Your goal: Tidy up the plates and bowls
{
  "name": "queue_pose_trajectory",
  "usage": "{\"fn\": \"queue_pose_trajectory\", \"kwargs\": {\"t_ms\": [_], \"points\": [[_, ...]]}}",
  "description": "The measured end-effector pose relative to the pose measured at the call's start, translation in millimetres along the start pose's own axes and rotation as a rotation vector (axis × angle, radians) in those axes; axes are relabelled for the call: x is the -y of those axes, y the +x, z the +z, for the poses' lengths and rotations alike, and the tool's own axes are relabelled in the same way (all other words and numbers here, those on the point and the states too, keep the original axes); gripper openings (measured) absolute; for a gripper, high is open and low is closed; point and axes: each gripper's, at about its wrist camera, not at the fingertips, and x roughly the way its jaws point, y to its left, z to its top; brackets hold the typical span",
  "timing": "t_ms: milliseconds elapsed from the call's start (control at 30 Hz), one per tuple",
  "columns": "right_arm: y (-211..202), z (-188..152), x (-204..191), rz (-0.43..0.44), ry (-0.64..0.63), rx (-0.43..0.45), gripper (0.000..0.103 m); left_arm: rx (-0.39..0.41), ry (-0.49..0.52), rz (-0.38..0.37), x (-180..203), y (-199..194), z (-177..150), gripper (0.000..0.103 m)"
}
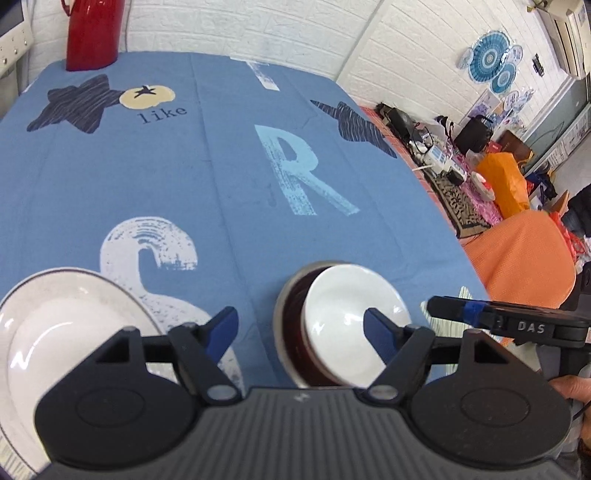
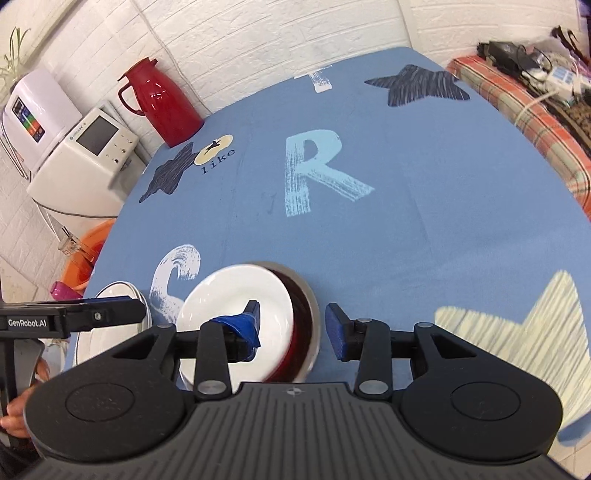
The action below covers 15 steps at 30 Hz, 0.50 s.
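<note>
Right gripper [image 2: 291,326], spread, straddles the dark bowl's [image 2: 304,317] rim; only the left view shows the left gripper [image 1: 301,330] spread.

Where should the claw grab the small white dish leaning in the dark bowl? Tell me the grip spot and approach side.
Grip the white dish by its raised rim, the edge standing above the dark bowl. It leans tilted inside, so that edge is free. Come from above, one finger each side of the rim; the right claw already straddles that area.

We find a small plate [image 1: 347,314] tilted inside the bowl [image 1: 291,332] near the table's [image 1: 221,177] front edge, a larger plate [image 1: 55,325] to its left, a jug [image 1: 94,31] far behind
</note>
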Motion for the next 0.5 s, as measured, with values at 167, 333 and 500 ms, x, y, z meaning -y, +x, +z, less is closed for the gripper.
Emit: {"fn": "queue_pose_trajectory", "kwargs": {"t_ms": [167, 333, 500], "points": [[-11, -20, 14, 0.016, 0.026, -0.026, 0.024, -0.090, 0.048, 0.031, -15, 4, -4, 0.077], [-2, -23, 19, 0.024, 0.049, -0.060, 0.024, -0.167, 0.074, 0.051, -21, 23, 5, 0.077], [9, -23, 23, 0.030, 0.055, -0.092, 0.025, -0.193, 0.131, 0.074, -17, 39, 11, 0.077]]}}
